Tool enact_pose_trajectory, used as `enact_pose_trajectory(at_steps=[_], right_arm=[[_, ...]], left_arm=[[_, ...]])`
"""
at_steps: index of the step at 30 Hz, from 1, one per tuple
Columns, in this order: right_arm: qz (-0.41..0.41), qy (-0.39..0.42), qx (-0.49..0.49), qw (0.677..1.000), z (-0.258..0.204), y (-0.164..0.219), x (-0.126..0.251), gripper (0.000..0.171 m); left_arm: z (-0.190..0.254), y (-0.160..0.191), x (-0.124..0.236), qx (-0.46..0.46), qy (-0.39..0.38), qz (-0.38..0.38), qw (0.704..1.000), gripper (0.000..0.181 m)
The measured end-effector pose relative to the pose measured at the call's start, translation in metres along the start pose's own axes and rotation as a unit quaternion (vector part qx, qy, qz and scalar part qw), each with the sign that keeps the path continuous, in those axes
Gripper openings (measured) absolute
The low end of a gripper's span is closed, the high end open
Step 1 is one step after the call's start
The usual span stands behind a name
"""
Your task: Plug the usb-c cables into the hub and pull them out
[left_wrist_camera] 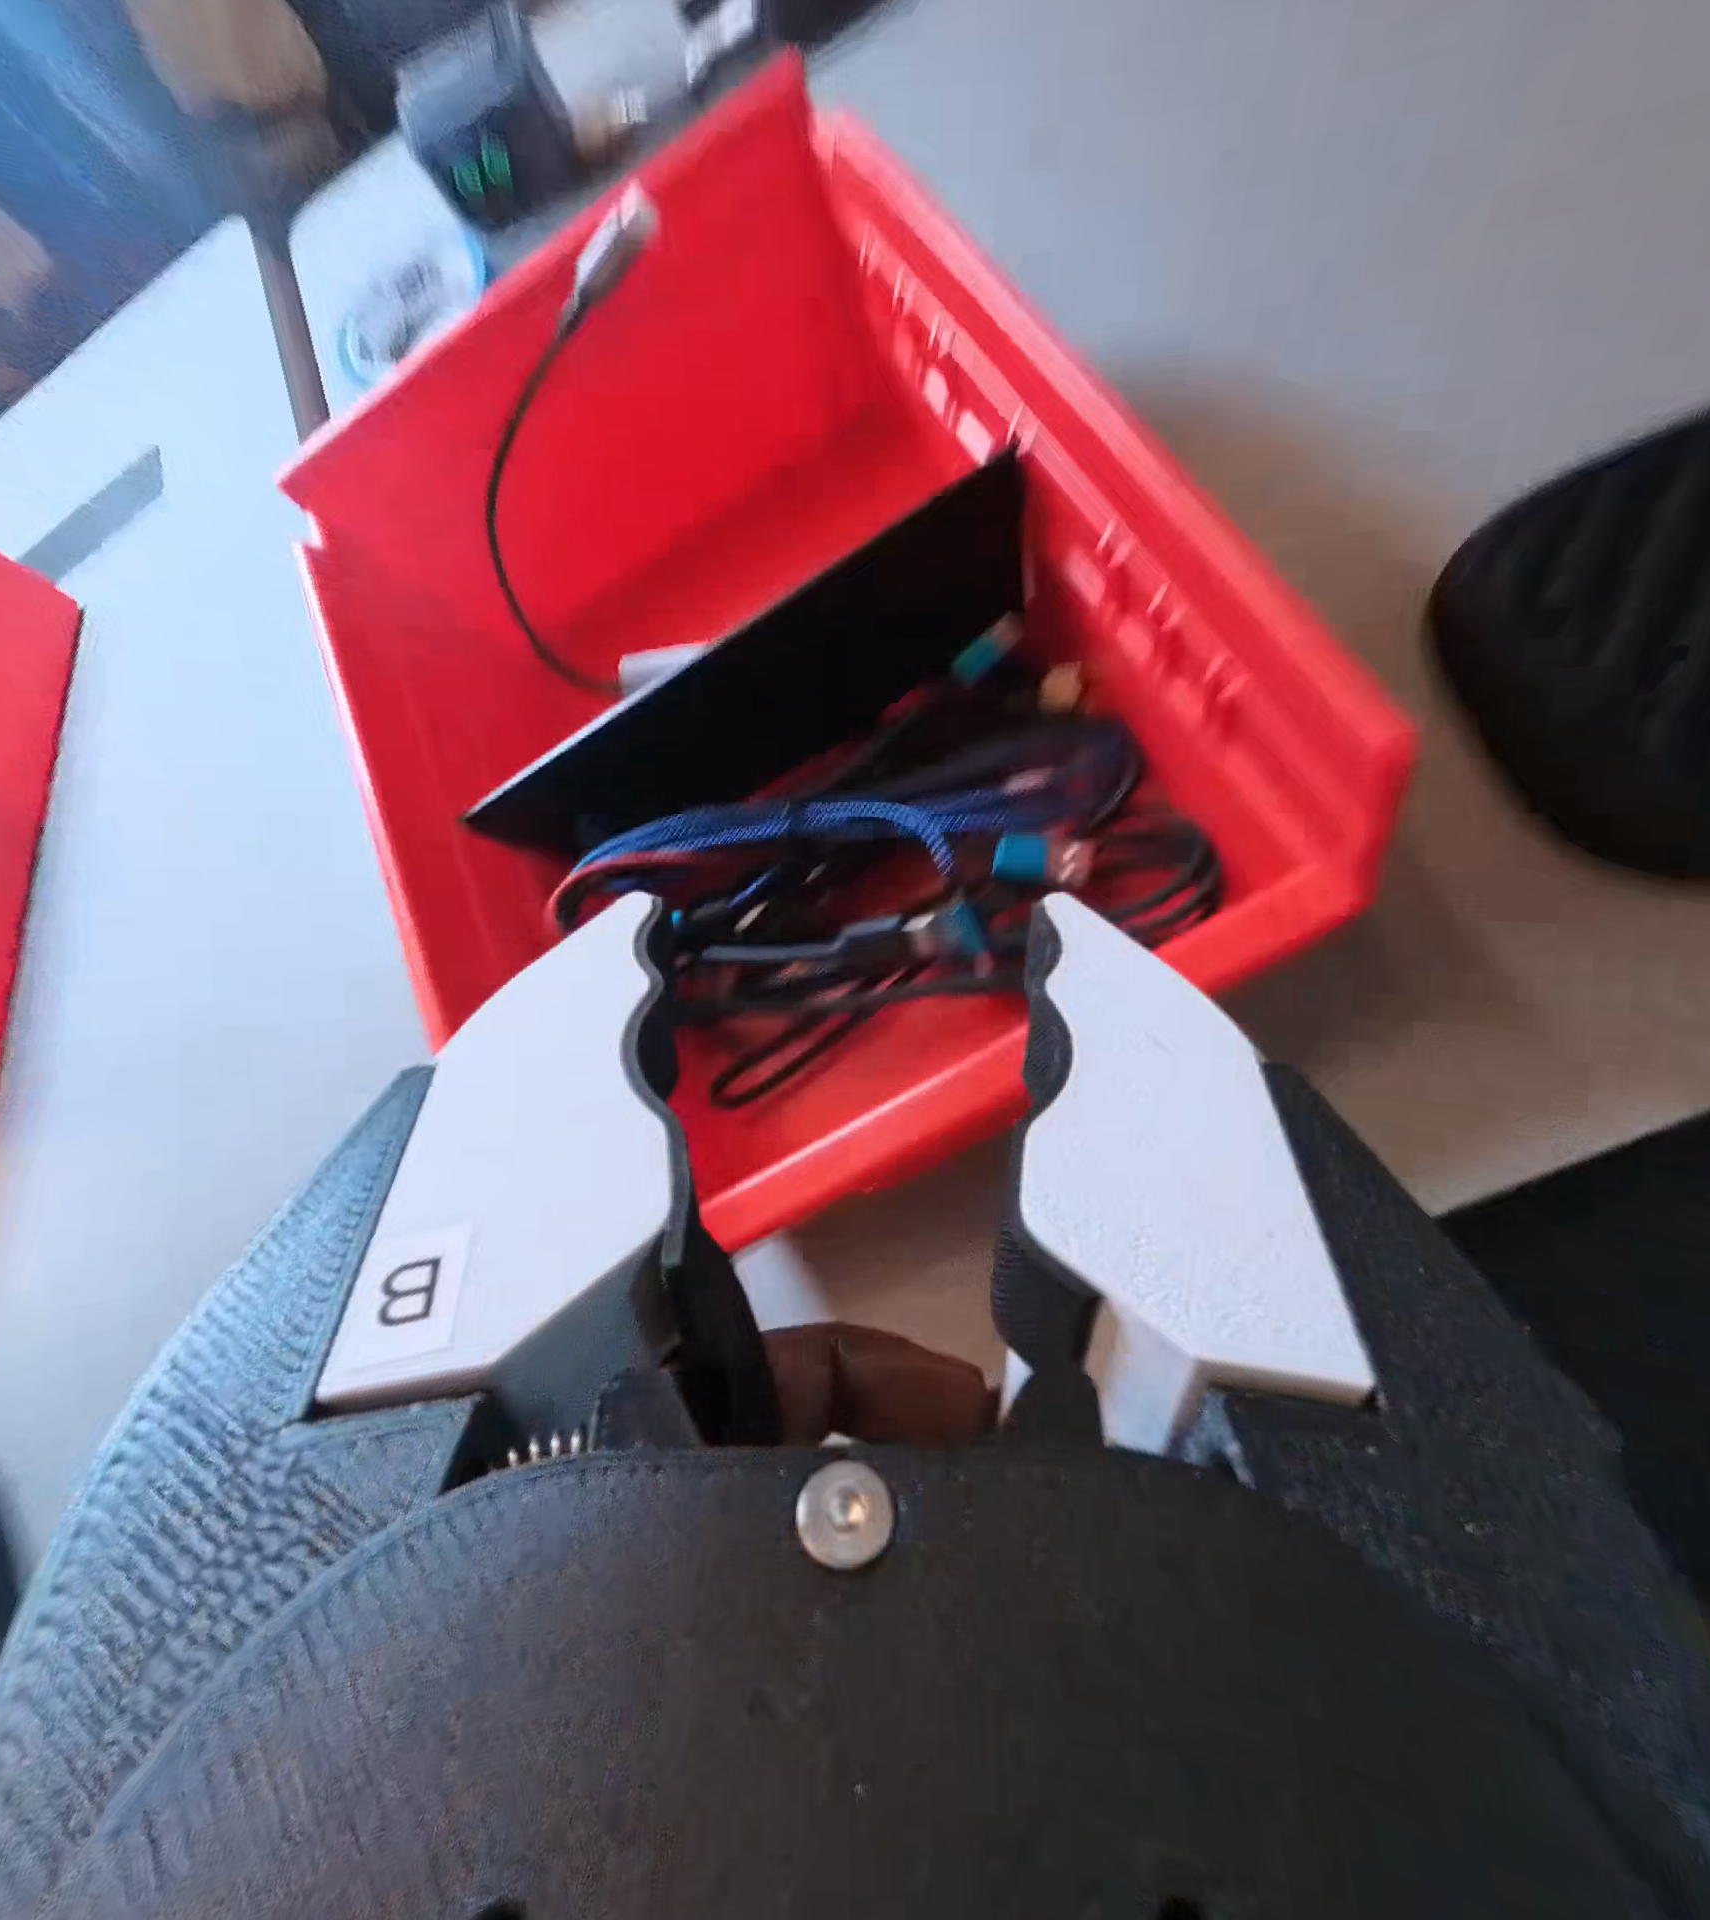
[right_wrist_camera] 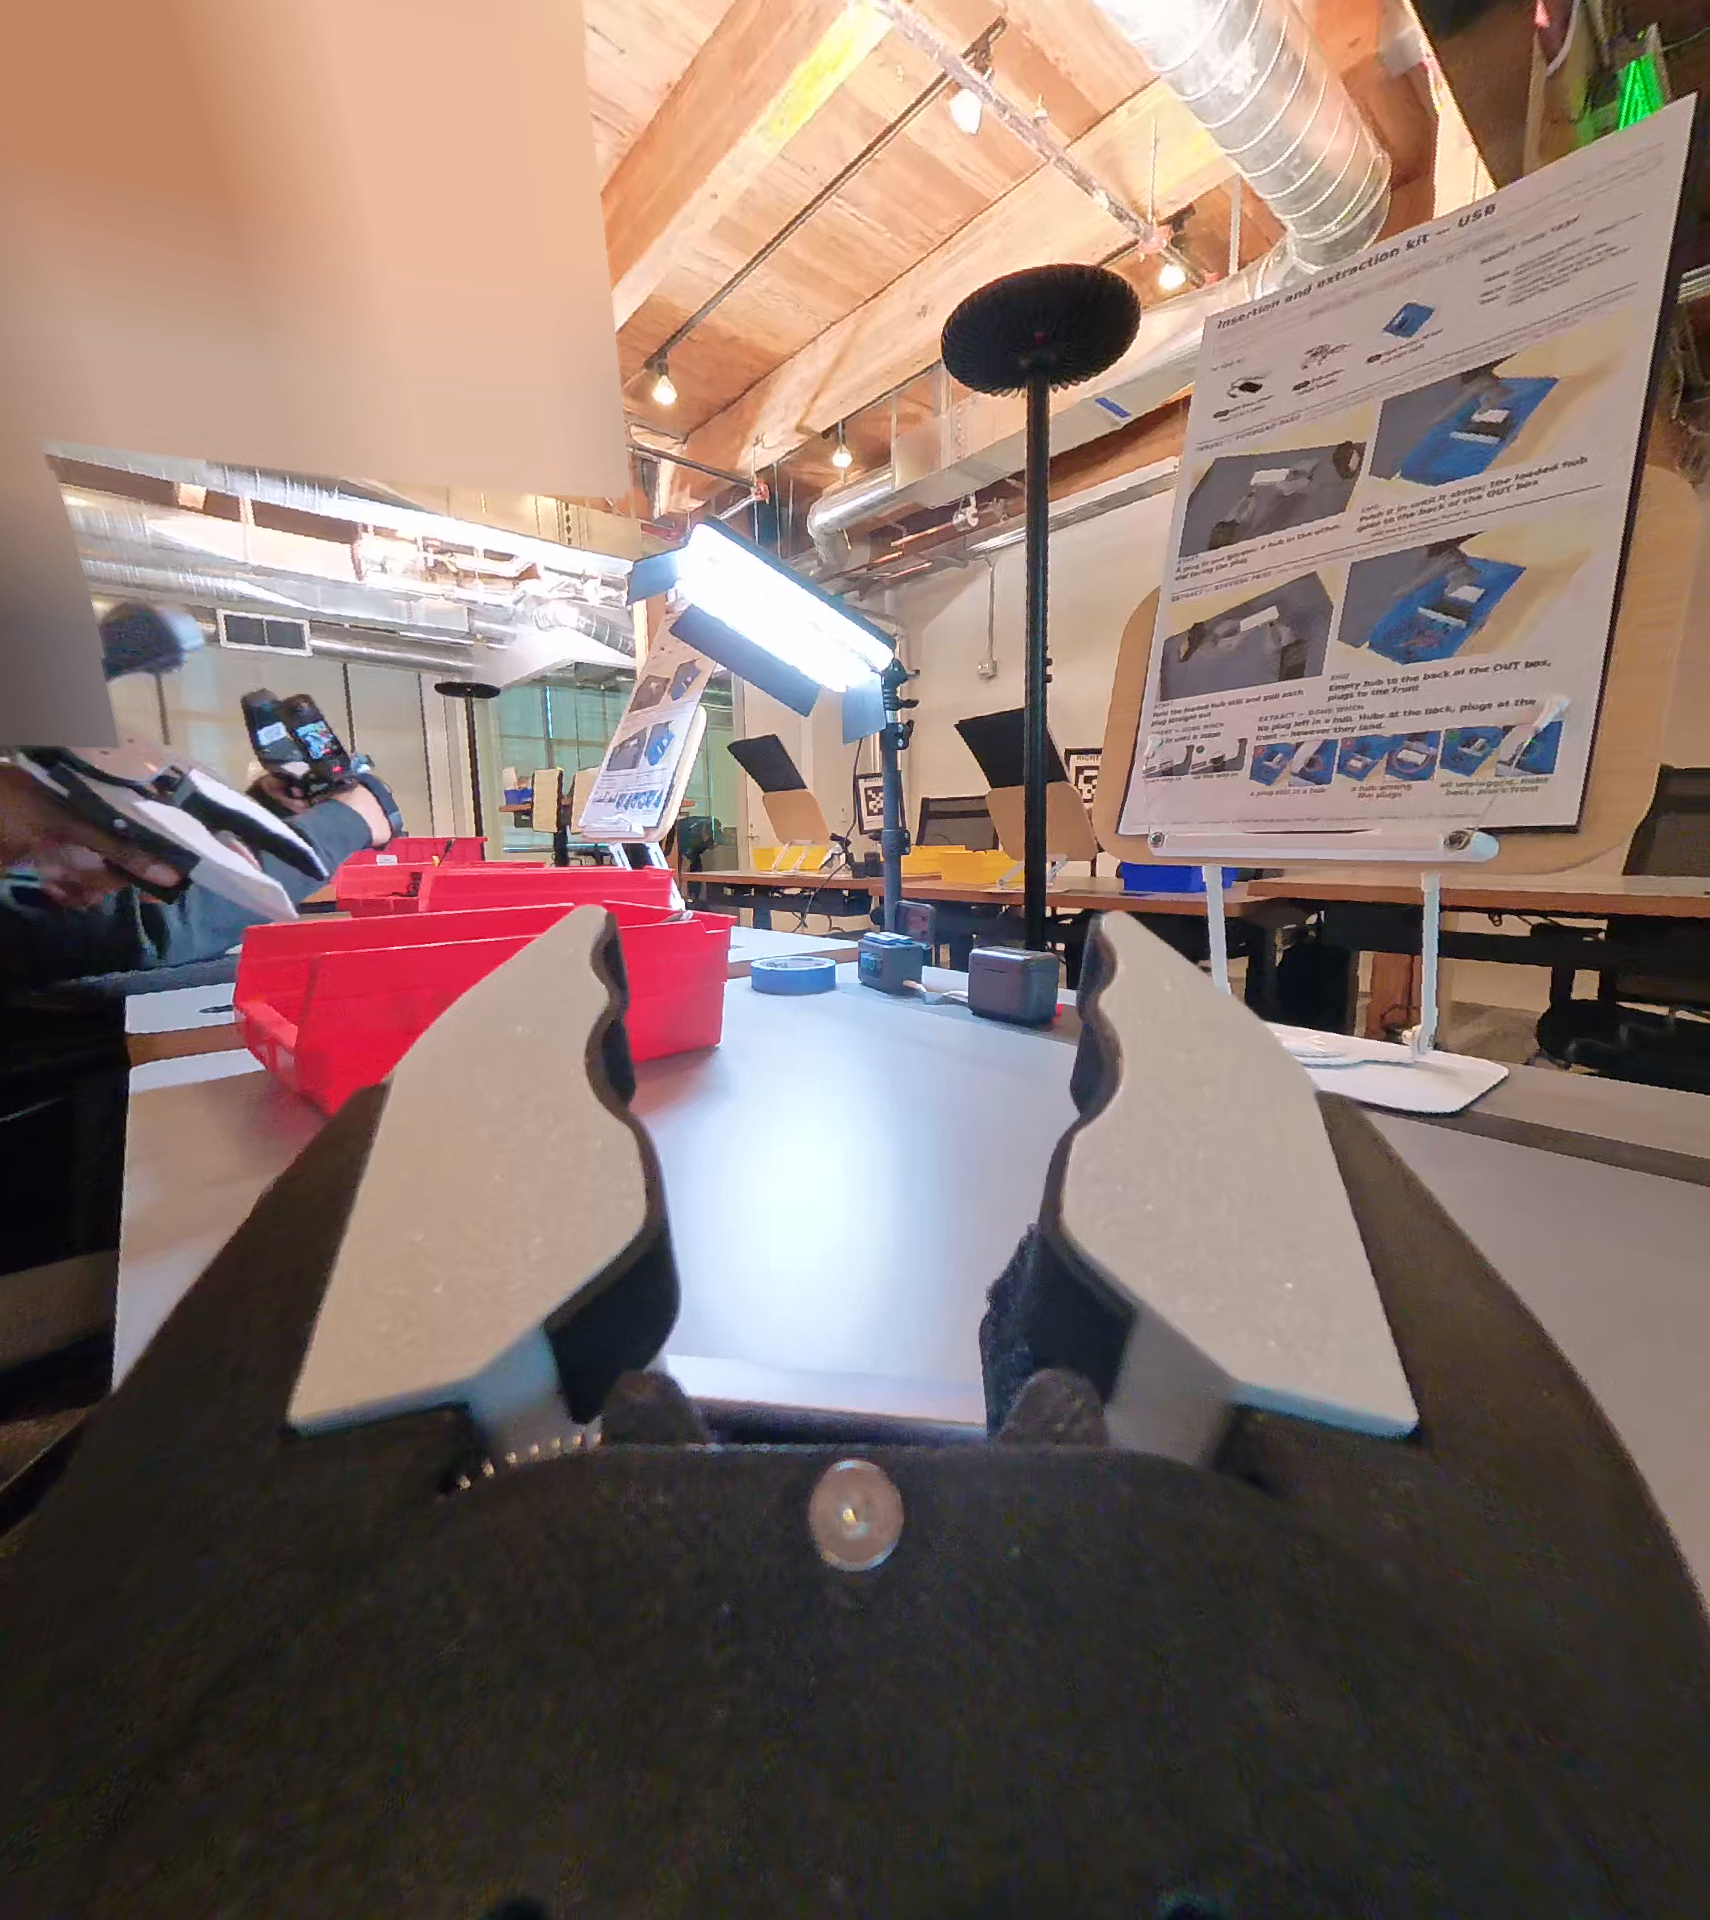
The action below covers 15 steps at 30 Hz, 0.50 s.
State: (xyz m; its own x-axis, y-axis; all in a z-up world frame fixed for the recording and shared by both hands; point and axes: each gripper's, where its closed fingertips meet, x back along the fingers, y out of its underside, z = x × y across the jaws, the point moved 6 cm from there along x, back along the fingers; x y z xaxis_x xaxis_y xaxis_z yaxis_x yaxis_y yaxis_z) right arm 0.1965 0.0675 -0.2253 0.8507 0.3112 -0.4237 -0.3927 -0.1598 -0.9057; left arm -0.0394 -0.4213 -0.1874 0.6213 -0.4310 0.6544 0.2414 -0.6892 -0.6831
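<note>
A: State of both grippers?

B: Left gripper (left_wrist_camera: 846,940) hangs over the red plastic bin (left_wrist_camera: 1298,727), jaws wide open and empty. Right gripper (right_wrist_camera: 851,956) rests low over the grey tabletop (right_wrist_camera: 861,1164), jaws also wide and empty.

A: Where are the parts?

B: The tangled blue and black braided USB-C cables (left_wrist_camera: 892,852) fill the bin's 6 o'clock compartment; the white slab-shaped hub (left_wrist_camera: 659,665) lies beyond the black divider panel (left_wrist_camera: 789,675), toward 12 o'clock.

A: Procedure?

B: Grip one plug housing, not the cord.

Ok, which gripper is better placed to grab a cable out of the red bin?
Probably the left gripper: it hangs open right over the cables in the red bin. The right gripper is open too, but points across bare table, with the bin off to its left.
</note>
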Motion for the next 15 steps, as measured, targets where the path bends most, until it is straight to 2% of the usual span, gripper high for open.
enact_pose_trajectory(at_steps=[4, 8, 10, 15], right_arm=[[-0.003, -0.002, 0.006, 1.000, -0.001, 0.001, -0.001, 0.083], [0.000, 0.002, -0.003, 1.000, 0.001, 0.000, 0.000, 0.082], [0.000, 0.004, -0.006, 1.000, 0.002, 0.000, -0.001, 0.082], [0.000, 0.003, -0.004, 1.000, 0.001, 0.001, -0.001, 0.080]], left_arm=[[-0.036, 0.012, -0.012, -0.084, -0.044, -0.132, 0.987, 0.051], [-0.051, 0.015, -0.033, -0.224, 0.007, -0.199, 0.954, 0.049], [-0.050, 0.015, -0.047, -0.285, 0.045, -0.199, 0.936, 0.045], [-0.048, 0.020, -0.073, -0.342, 0.090, -0.208, 0.912, 0.034]])
